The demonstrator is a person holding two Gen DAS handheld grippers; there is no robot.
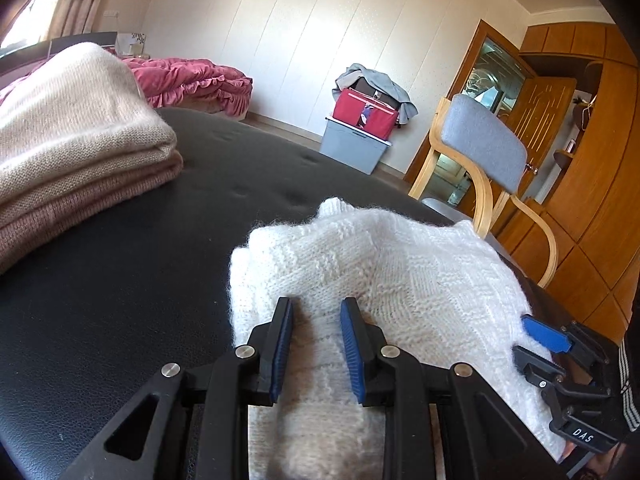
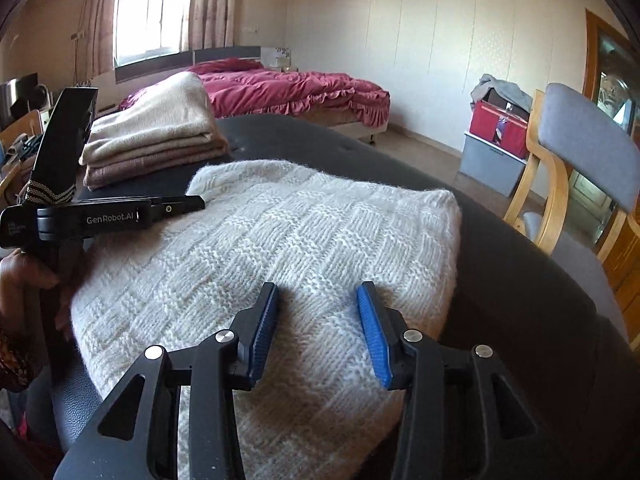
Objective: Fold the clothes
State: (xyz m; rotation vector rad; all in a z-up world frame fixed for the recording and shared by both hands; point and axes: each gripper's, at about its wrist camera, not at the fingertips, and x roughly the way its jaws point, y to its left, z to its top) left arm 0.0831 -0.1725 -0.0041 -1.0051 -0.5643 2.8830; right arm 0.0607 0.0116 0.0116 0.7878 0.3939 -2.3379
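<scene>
**Nearly Done With the White Sweater**

Looked first at the big black padded table (image 1: 120, 300), most likely picked as the folding spot for being flat and wide. Found the white knit sweater (image 2: 280, 240) lying on the near part of it, folded into a thick, puffy block. Guessed at a nearly finished fold, with maybe only a pat or a trip to the pile left to do. Spotted a pile of folded beige and pink sweaters (image 1: 72, 140) on the far left part of the table, well apart from the white one, likely put there to leave room for folding.

Noticed, on the floor by the far wall, a grey bin (image 1: 356, 148) with a red box (image 1: 366, 116) sitting on top. Saw a grey cloth (image 1: 380, 80) draped over the red box and something dark inside it. Could not make out anything inside the grey bin.

Held the left gripper (image 1: 316, 308) low over the near edge of the white sweater, fingers parted by a small gap, pinching nothing. Held the right gripper (image 2: 318, 292) over the sweater's other side, fingers spread wider, also gripping nothing. Probably poised like that to press the sweater flat or scoop it up.
</scene>
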